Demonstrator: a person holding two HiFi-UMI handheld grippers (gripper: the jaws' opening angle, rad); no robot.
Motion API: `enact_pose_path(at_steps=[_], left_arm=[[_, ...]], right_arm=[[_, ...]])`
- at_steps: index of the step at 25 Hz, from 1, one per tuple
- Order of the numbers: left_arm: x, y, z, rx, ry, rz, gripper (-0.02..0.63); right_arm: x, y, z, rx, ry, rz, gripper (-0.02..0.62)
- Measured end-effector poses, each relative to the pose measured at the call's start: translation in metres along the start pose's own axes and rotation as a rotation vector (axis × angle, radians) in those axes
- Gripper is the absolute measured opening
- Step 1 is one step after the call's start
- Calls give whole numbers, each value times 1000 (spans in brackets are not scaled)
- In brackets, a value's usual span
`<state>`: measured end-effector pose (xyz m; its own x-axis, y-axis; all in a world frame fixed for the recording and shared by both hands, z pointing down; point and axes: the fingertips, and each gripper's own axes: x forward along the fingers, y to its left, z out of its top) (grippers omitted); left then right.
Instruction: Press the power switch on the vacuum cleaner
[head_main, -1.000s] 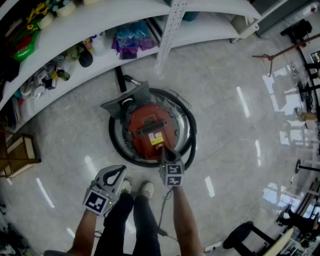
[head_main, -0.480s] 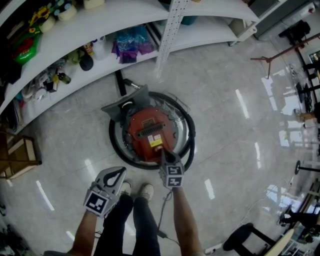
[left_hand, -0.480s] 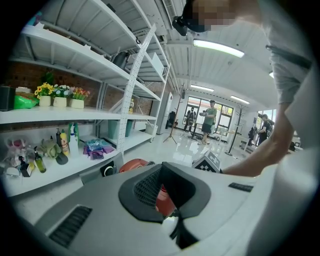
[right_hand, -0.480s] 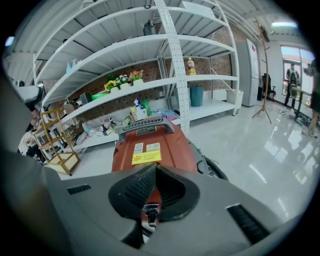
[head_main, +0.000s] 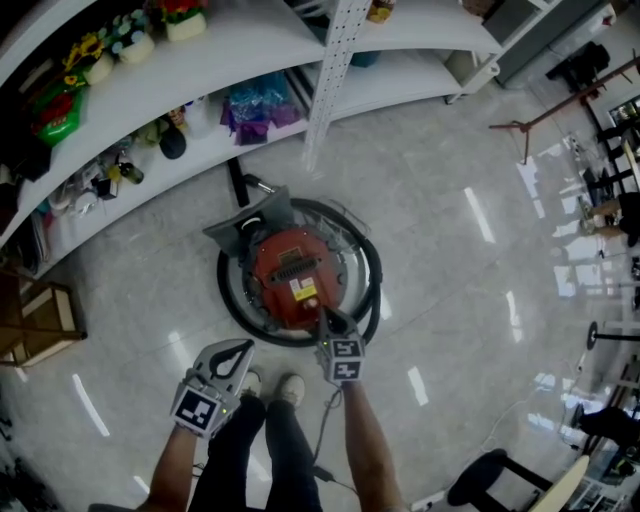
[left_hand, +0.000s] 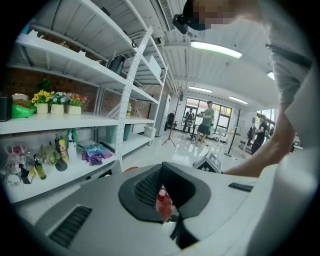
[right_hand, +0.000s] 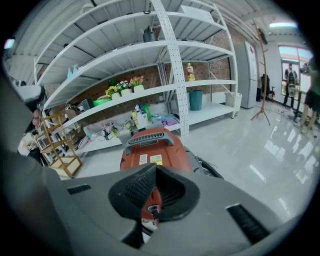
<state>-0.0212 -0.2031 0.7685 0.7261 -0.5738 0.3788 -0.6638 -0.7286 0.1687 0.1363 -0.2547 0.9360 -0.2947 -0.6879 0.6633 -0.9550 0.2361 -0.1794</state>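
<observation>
The red vacuum cleaner (head_main: 291, 273) stands on the grey floor with its black hose (head_main: 372, 290) coiled round it; in the right gripper view the red body (right_hand: 152, 147) lies straight ahead. My right gripper (head_main: 326, 319) is shut, its tips down at the near edge of the red body. In its own view the right gripper (right_hand: 152, 214) has a small dark round part of the vacuum just past the tips. My left gripper (head_main: 238, 347) hangs shut and holds nothing, above the person's shoes and apart from the vacuum. The left gripper (left_hand: 172, 220) shows only a sliver of red beyond its tips.
White shelves (head_main: 200, 60) with bottles, flower pots and bags curve behind the vacuum, with a perforated white post (head_main: 330, 70) in front. A wooden stand (head_main: 40, 315) is at the left, tripods (head_main: 545, 115) and a black stool (head_main: 480, 478) at the right. People stand far off (left_hand: 205, 117).
The head view has drawn back a little, so the vacuum looks smaller. The right gripper stays at the vacuum's near edge; the left gripper has hardly moved.
</observation>
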Motion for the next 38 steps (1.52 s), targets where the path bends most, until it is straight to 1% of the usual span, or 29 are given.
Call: enact_pose_path(at_steps=[8,15,18,20,25,30,32,35,38], left_arm=[[-14,-10,41,8,-19,8,6],[-28,-17,76,6,-30,28,6],[-32,-19,92,-12,-34,39,6],[-35,-21,101,-5,-35,35,6],[-48,-27,137,-48,-48,43,6],[-63,-30,163,-28,-57,38,6],[-69,-31,176,-19,-77,38,6],[-80,-32,189,-3,-93,53,6],[-89,-37,203,-5,-104,56,6]], right_arm=[[-32,13,28,20,-27,1,12],[-72,29,55,21,-51,8,12],[-91,34,74,26,-73,5,12],[-105,36,88,27,-91,-3,12],[-143,48,128,17,-129,-6,12],[-181,63,162,5,-159,0,12],[-194,70,176,-1,-176,5,12],[-212,82,191,2,-198,14,12],[-228,91,204,12,-217,19,12]])
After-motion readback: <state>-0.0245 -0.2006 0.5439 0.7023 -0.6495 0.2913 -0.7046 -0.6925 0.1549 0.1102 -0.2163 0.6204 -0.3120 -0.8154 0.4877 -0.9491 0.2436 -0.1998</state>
